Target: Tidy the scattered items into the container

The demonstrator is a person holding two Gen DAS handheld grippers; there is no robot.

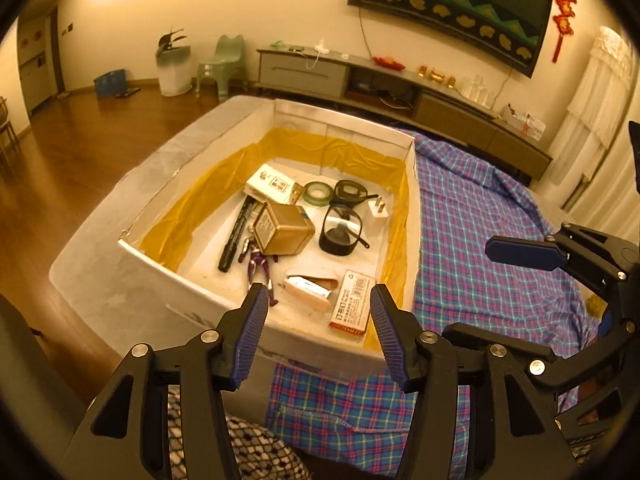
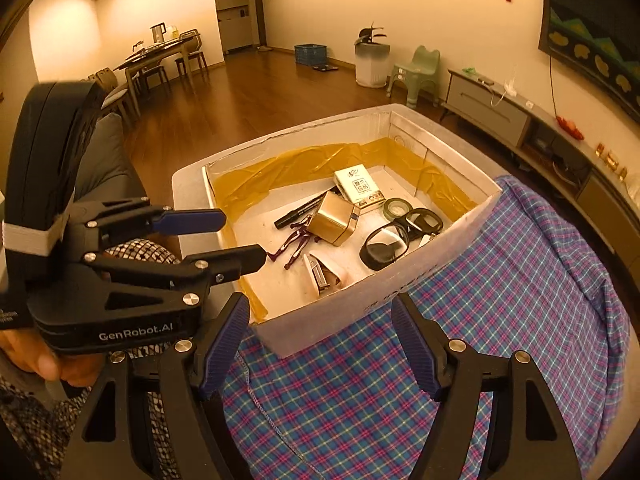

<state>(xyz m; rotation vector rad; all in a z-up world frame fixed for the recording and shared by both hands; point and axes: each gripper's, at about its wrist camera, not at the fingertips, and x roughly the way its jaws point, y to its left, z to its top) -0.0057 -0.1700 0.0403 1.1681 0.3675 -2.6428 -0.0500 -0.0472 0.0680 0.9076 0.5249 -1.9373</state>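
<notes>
A white box (image 1: 344,120) lined with yellow film holds the items: a gold tin (image 1: 282,230), black marker (image 1: 236,238), purple figure (image 1: 258,260), goggles (image 1: 340,230), green tape roll (image 1: 318,192), white card box (image 1: 270,184), stapler (image 1: 308,286) and a red-edged staple box (image 1: 352,308). The box also shows in the right wrist view (image 2: 360,300). My left gripper (image 1: 320,316) is open and empty over the box's near edge; it also shows in the right wrist view (image 2: 236,240). My right gripper (image 2: 324,336) is open and empty just outside the box's near corner.
The box sits on a grey table (image 1: 100,248) partly covered by a blue-pink plaid cloth (image 1: 480,232). A TV cabinet (image 1: 400,76) stands behind. Wooden floor (image 1: 72,128) lies to the left, with a green stool (image 1: 224,64) and a white bin (image 1: 174,68).
</notes>
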